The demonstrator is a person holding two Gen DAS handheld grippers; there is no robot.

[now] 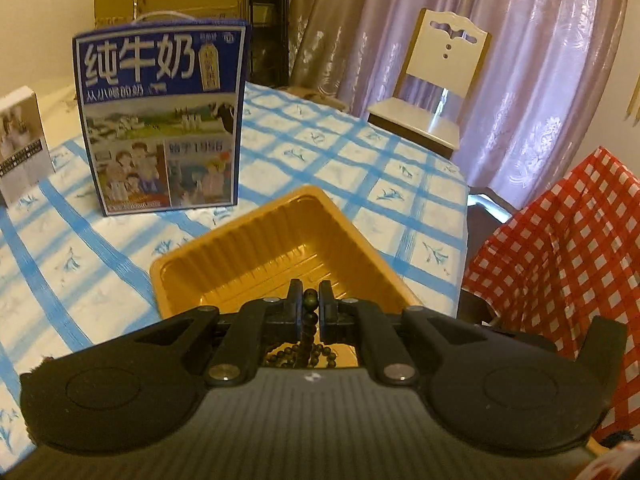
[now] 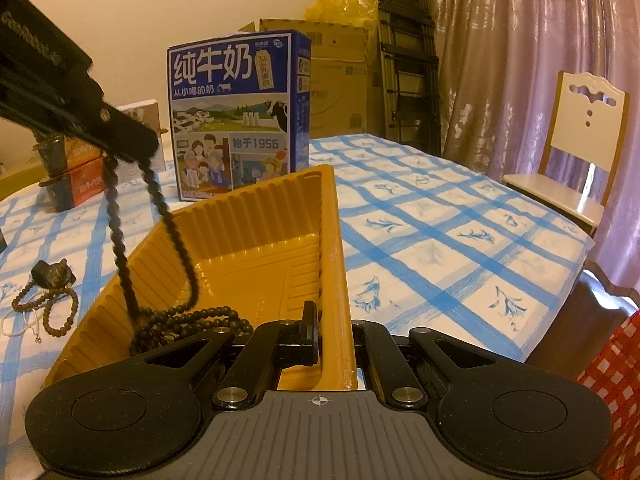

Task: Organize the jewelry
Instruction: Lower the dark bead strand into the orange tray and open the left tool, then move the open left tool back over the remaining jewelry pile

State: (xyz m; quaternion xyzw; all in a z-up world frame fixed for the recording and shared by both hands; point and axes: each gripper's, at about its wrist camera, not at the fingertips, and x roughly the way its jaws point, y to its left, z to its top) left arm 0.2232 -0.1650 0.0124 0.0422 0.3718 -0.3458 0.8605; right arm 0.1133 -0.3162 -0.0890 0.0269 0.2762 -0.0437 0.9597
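The left gripper [image 1: 309, 312] pinched a long strand of dark round beads [image 2: 172, 236] dangling into the ribbed amber plastic tray [image 2: 256, 220], centre frame; the right gripper [image 2: 334, 332] clamped the tray's smooth rim.

My black tongs [image 1: 309, 312], dark green-black bead string [image 2: 192, 320] in my golden-yellow ribbed tray [image 2: 256, 248], bench [image 2: 440, 240] cloth white with blue checks, blue milk carton [image 2: 236, 116] with white lettering, red-and-white gingham cloth [image 1: 560, 248], brown beads [image 2: 60, 308], lilac patterned curtain [image 1: 540, 60].
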